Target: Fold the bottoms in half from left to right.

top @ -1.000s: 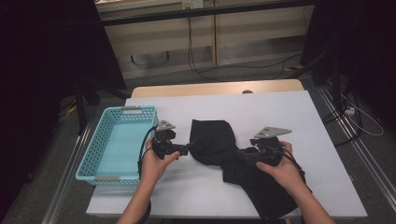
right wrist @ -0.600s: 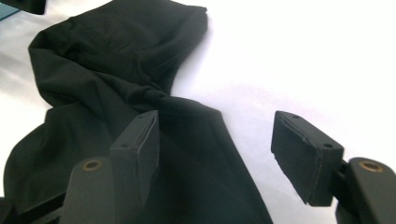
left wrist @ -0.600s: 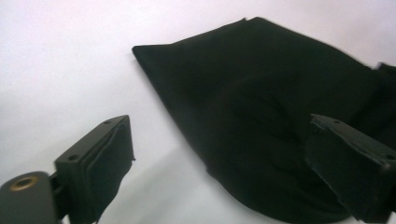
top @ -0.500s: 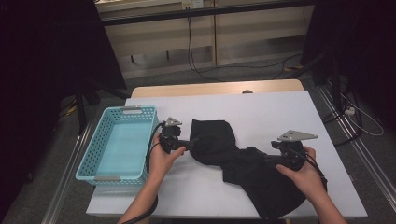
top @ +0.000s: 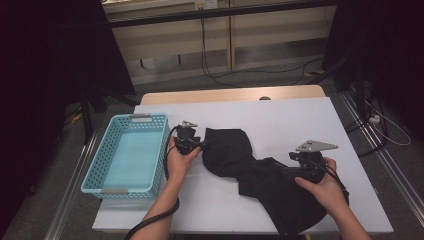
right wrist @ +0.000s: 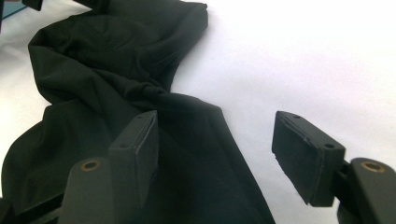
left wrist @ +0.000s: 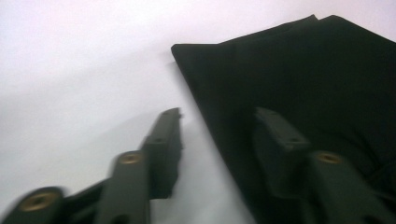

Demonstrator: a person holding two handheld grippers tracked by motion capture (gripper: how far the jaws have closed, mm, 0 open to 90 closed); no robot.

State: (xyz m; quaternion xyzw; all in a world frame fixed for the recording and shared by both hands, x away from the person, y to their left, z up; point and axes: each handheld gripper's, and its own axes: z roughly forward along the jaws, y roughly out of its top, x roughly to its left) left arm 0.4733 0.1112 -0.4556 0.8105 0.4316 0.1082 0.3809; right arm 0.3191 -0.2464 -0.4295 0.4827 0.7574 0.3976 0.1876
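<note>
A black garment lies crumpled across the white table, running from the middle down to the front right. My left gripper is at its left edge. In the left gripper view the gripper straddles that edge of the garment, one jaw over bare table and one over the fabric. Its jaws have just been closing, and a gap still shows. My right gripper sits at the garment's right part. The gripper stands open there, its left jaw over the garment and its right jaw over bare table.
A light blue plastic basket stands at the table's left side, with nothing in it. The table's front edge runs just below the garment's lower end. Cables and dark stands are on the floor beyond and to the right.
The left gripper has moved in to the garment's left edge and its jaws have narrowed. The right hand has shifted to the right, then stayed put.
</note>
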